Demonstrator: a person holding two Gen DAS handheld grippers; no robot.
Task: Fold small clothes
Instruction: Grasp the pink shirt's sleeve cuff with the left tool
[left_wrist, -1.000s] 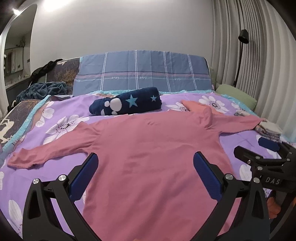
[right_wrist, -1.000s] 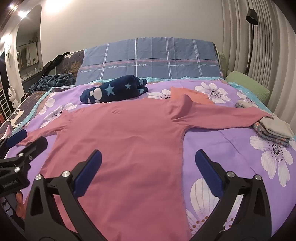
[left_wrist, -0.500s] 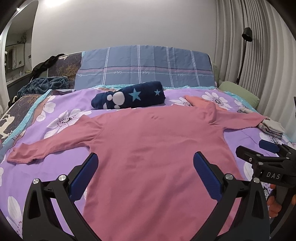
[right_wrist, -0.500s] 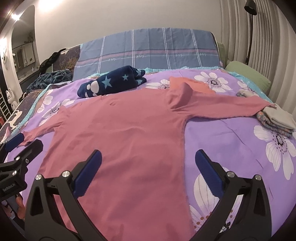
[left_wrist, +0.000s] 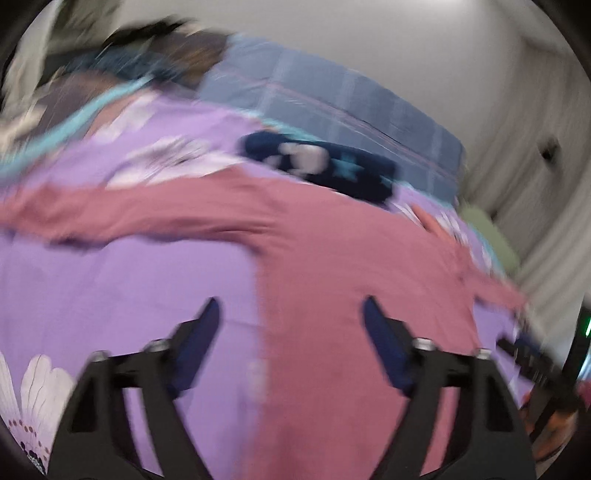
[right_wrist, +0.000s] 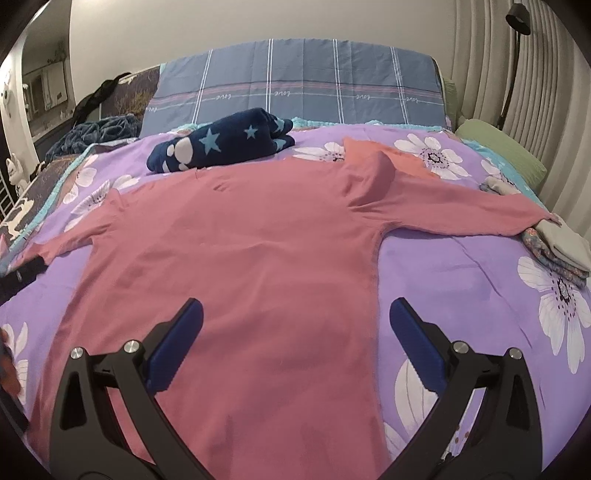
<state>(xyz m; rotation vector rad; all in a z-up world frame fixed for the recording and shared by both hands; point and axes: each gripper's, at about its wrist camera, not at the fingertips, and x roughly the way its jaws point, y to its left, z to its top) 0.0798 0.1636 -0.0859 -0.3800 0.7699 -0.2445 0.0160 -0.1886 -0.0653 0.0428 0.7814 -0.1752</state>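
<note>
A pink long-sleeved top (right_wrist: 240, 258) lies flat and spread on the purple flowered bedspread (right_wrist: 461, 280), sleeves out to both sides. In the blurred, tilted left wrist view the top (left_wrist: 351, 295) fills the right half, its left sleeve stretching to the left. My left gripper (left_wrist: 291, 332) is open and empty above the top's left side edge. My right gripper (right_wrist: 295, 332) is open and empty above the top's lower body near its right side seam. The left gripper also shows in the right wrist view at the far left edge (right_wrist: 22, 275).
A rolled navy blanket with stars (right_wrist: 221, 146) lies beyond the top's collar. A blue plaid pillow (right_wrist: 295, 88) stands against the headboard. A small stack of folded clothes (right_wrist: 561, 247) sits under the right cuff. A green pillow (right_wrist: 498, 151) lies at the right.
My left gripper has swung fast to the left and tilted; its view is blurred and now straddles the top's left edge. The right gripper has moved slightly closer. Both stayed open.
</note>
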